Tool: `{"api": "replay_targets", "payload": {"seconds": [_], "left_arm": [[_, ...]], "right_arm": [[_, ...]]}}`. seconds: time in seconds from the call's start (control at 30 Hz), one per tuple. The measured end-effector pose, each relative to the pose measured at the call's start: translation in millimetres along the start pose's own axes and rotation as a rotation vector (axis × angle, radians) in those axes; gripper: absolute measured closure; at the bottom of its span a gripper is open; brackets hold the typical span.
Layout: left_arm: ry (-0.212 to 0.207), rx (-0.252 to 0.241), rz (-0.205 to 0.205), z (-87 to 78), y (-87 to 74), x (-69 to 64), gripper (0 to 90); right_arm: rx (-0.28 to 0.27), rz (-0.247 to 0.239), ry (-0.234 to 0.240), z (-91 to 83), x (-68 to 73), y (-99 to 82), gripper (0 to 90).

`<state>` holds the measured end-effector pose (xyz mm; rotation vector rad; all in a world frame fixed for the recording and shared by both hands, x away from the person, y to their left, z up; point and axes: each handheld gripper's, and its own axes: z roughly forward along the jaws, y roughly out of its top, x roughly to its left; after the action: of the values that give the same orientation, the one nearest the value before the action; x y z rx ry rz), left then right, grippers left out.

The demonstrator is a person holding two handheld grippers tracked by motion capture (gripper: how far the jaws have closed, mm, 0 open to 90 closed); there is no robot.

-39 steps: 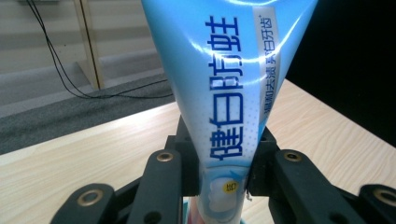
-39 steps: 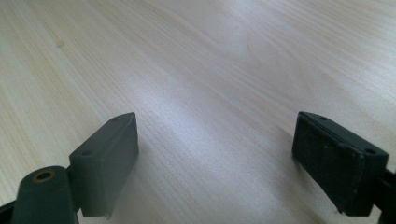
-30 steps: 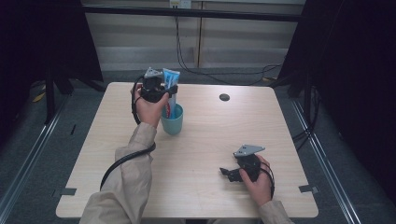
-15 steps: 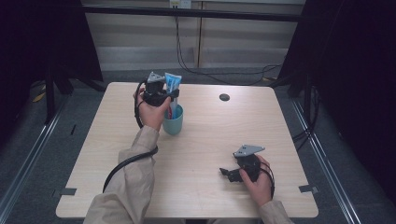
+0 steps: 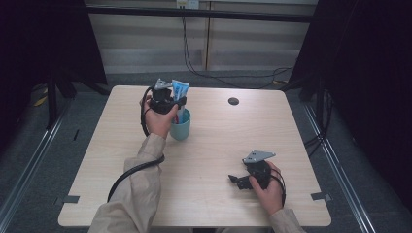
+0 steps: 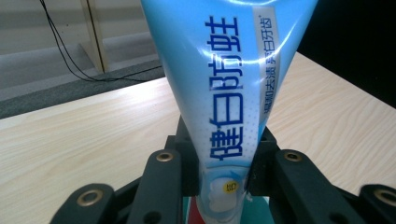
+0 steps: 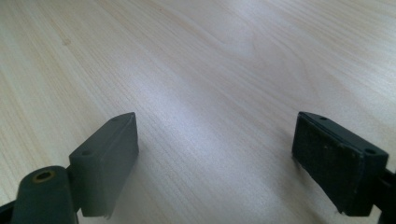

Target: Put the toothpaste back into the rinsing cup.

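The toothpaste tube (image 5: 180, 90) stands upright in the teal cup (image 5: 180, 127), its lower part clamped by the left hand-held gripper (image 6: 223, 170). Since 1 second ago, tube and gripper have edged slightly sideways over the cup, so placement looks nearly done. Well away from the cup, the right hand-held gripper (image 7: 212, 161) rests wide and empty on the surface (image 5: 214, 145).

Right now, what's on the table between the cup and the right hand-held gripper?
Nothing: in the high view, bare table runs from the cup to the right hand-held gripper.
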<state>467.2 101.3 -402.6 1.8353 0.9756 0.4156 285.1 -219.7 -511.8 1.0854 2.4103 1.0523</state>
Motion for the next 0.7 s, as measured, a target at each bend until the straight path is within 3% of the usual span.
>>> {"api": "replay_targets", "payload": {"seconds": [0.7], "left_arm": [[-0.009,0.033,0.008,7.0,-6.0,1.3,71.5]], "right_arm": [[-0.001,-0.004,0.003,0.0,0.1,-0.1,14.1]]}}
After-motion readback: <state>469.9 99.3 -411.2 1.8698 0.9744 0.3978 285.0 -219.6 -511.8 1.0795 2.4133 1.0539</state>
